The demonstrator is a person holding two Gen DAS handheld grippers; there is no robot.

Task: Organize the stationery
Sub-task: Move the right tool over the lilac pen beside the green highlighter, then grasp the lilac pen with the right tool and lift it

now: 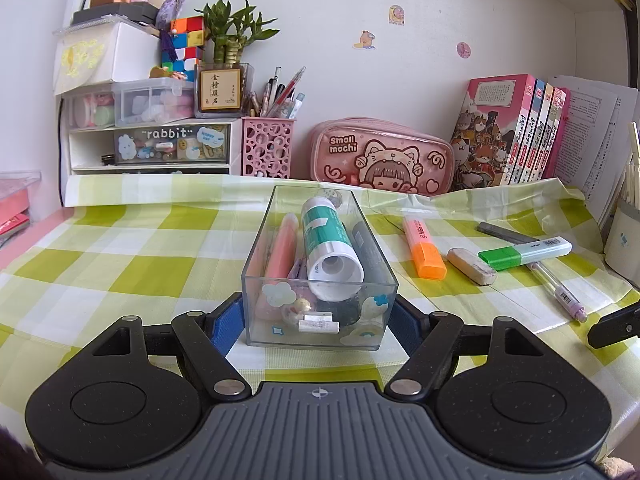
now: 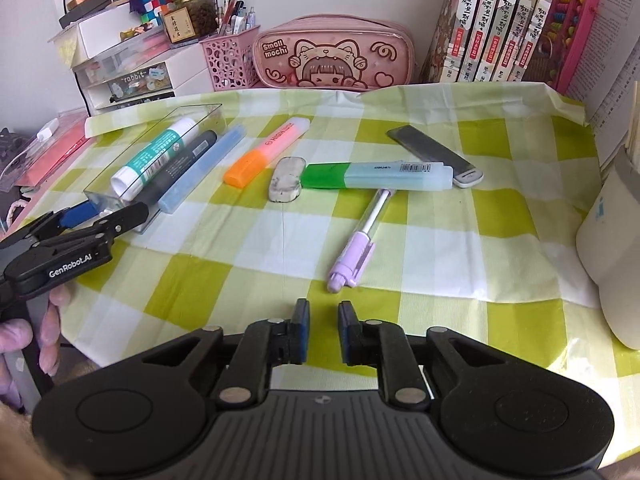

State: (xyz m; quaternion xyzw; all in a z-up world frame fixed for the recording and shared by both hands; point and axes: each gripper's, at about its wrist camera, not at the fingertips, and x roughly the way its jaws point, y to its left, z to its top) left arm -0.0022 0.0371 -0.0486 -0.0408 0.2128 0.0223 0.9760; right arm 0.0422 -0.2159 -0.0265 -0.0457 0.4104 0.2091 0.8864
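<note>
Clear plastic walls of the organizer box (image 1: 320, 280) sit squeezed between the blue pads of my left gripper (image 1: 319, 322), which clamps the box's near end on both sides. Inside it, straight ahead of that gripper, lie a white and green glue stick (image 1: 330, 244), a pink marker (image 1: 282, 246) to its left and a dark grey marker (image 1: 366, 246) to its right, with small bits at the near end that I cannot make out.

My right gripper (image 2: 323, 330) hovers over the green and white checked tablecloth (image 2: 440, 264) with its jaws a narrow way apart and nothing between them. Just ahead of its fingertips lies a lilac retractable pen (image 2: 354, 256), its clip end nearest me. Farther ahead, a green-capped highlighter (image 2: 376, 176) lies across the pen's far end, and a used white eraser (image 2: 286, 180) touches the green cap on the left. Ahead and to the left of the eraser rests an orange highlighter (image 2: 266, 152), just beside the box. Ahead and to the right, a flat grey lead case (image 2: 434, 156) touches the green highlighter's far end.

Well beyond all of this, against the wall, stand a pink "Small mochi" pencil case (image 2: 334, 56), a pink perforated pen holder (image 2: 232, 62) and a row of books (image 2: 504, 20). At the right gripper's far left, gloved fingers (image 2: 50, 320) grip the left gripper's handle.
</note>
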